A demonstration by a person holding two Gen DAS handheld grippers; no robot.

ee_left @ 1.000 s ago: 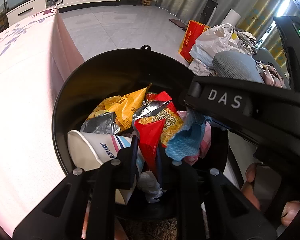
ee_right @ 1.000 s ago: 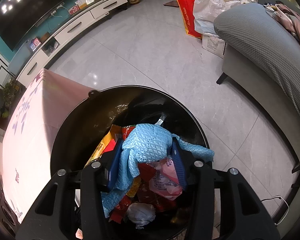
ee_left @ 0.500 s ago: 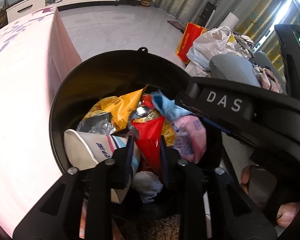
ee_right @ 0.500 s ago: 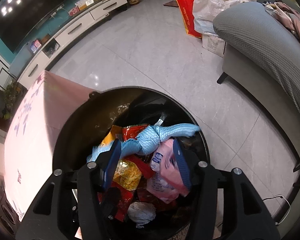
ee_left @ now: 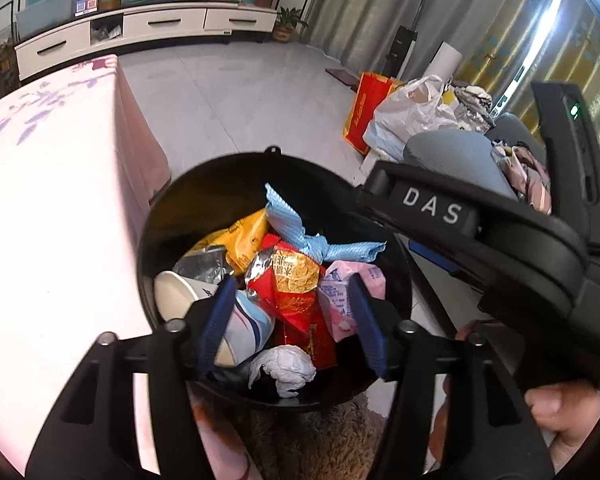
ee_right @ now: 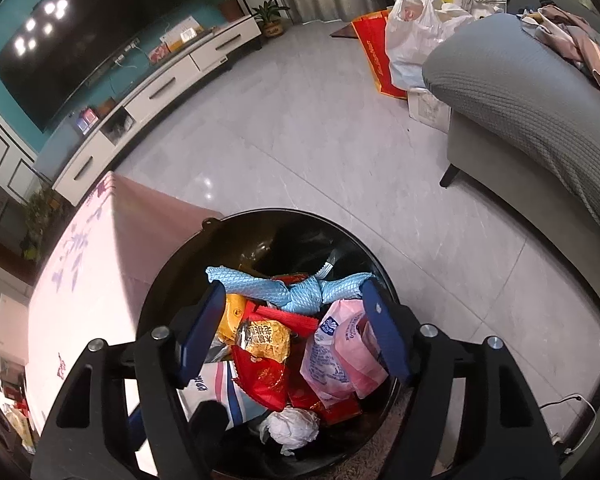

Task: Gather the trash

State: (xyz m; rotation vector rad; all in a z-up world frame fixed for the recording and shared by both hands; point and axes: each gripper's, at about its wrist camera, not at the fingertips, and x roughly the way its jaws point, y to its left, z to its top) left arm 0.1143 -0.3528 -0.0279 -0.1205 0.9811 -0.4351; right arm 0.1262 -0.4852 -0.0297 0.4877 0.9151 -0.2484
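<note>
From your left wrist camera, your left gripper [ee_left: 290, 320] hangs over the round black plastic trash bin [ee_left: 160, 216], its blue-padded jaws opening with nothing pressed between them. Below, the bin holds a red and gold foil snack packet [ee_left: 296, 292] near its middle, a twisted light-blue cloth [ee_left: 300, 228] toward the far rim, a pink plastic wrapper [ee_left: 344, 292] on the right side, a white paper cup with blue and pink stripes [ee_left: 180, 296] against the left wall, and a crumpled white tissue [ee_left: 286, 366] at the near rim. The bin stands just beside the pink floral tablecloth [ee_left: 48, 184]. Your right hand [ee_left: 560, 408] grips the other tool at the right edge. From your right wrist camera, your right gripper [ee_right: 296, 328] also hovers over the bin [ee_right: 160, 284], jaws opening and holding nothing; the blue cloth [ee_right: 296, 292] lies loose across the trash toward the far rim, the pink wrapper [ee_right: 344, 352] on the right, the tissue [ee_right: 292, 428] nearest you.
</note>
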